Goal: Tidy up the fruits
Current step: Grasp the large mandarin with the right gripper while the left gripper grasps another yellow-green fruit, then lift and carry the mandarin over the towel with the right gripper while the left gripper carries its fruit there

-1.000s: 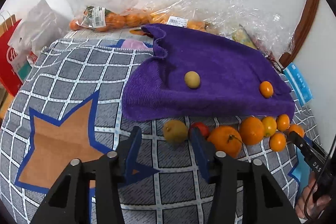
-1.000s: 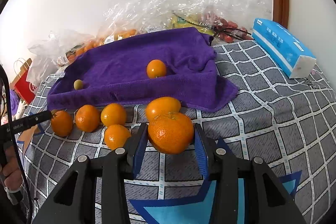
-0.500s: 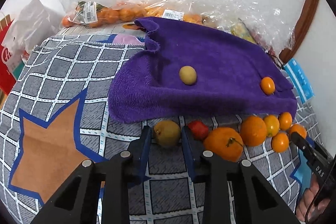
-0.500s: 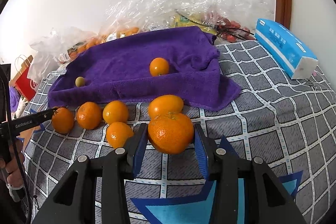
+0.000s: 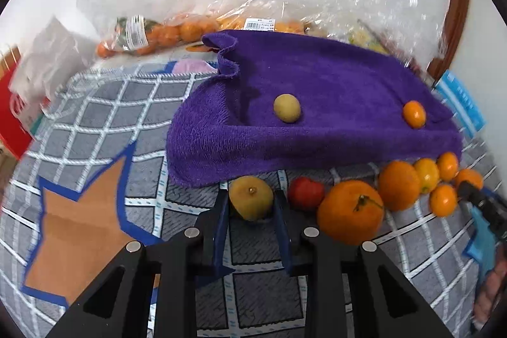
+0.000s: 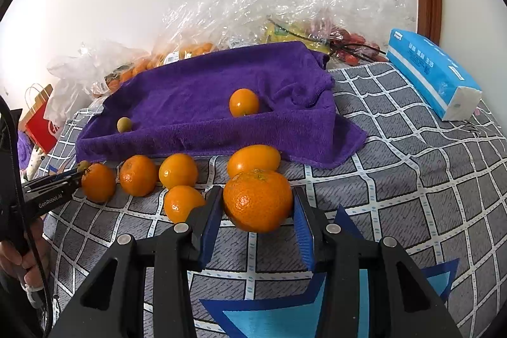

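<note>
Jaws of the left gripper (image 5: 250,205) are closed on one yellow-green fruit (image 5: 251,197); the right gripper (image 6: 257,213) clamps one large orange (image 6: 257,200). Two fruits are seen on the purple towel (image 6: 202,91), five oranges before it.

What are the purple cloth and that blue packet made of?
Purple cloth: looks like soft terry or microfibre, matte, with a fuzzy looped pile and limp folds. Blue packet: seemingly thin glossy plastic film around white paper tissues, which show at its end.

My right gripper (image 6: 257,206) holds a big orange (image 6: 257,200) at lower centre; the purple towel (image 6: 202,91) lies above it.
</note>
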Available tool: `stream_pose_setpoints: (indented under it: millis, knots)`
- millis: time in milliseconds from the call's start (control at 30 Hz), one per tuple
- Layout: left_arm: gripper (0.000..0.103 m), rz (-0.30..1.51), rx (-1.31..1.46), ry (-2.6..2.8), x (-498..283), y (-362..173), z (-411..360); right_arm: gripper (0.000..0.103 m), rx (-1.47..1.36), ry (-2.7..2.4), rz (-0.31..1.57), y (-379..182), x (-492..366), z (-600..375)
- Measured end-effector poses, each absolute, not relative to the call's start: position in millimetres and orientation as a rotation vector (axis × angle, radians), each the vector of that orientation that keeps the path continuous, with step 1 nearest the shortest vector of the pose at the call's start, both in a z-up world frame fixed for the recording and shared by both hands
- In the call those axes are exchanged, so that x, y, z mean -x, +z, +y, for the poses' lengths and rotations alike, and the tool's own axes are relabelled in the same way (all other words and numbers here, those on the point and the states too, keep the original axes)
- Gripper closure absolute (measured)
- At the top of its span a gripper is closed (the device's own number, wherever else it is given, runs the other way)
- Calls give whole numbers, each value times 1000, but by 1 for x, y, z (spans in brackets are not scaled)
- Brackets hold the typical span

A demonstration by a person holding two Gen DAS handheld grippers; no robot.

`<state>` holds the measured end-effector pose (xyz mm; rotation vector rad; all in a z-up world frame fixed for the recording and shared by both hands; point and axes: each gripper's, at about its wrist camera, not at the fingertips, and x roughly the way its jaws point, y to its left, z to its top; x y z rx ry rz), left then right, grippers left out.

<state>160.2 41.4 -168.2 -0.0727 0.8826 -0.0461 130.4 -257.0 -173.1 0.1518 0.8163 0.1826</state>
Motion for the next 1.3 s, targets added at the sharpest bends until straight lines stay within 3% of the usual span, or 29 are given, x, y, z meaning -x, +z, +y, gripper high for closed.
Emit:
stream_pose_setpoints:
  millis: [200,467,800,1000,1300]
  knots:
    - [77,784,195,-104,-149,-158,59,60,-167,204,775,-168,-125,-258]
    - [77,662,113,-127,-132,-141,42,60,-181,209,704,-158,-115,-260]
    - [77,717,142,-54,-133,-121,50,60,-167,173,640,-110,-109,-268]
    - [77,657,127,-47,-138,-75,51,60,-173,161,553,-73,-119,-267]
    - [77,637,157,-54,-180,-53,36,60,-155,199,470,-44,-152,-259]
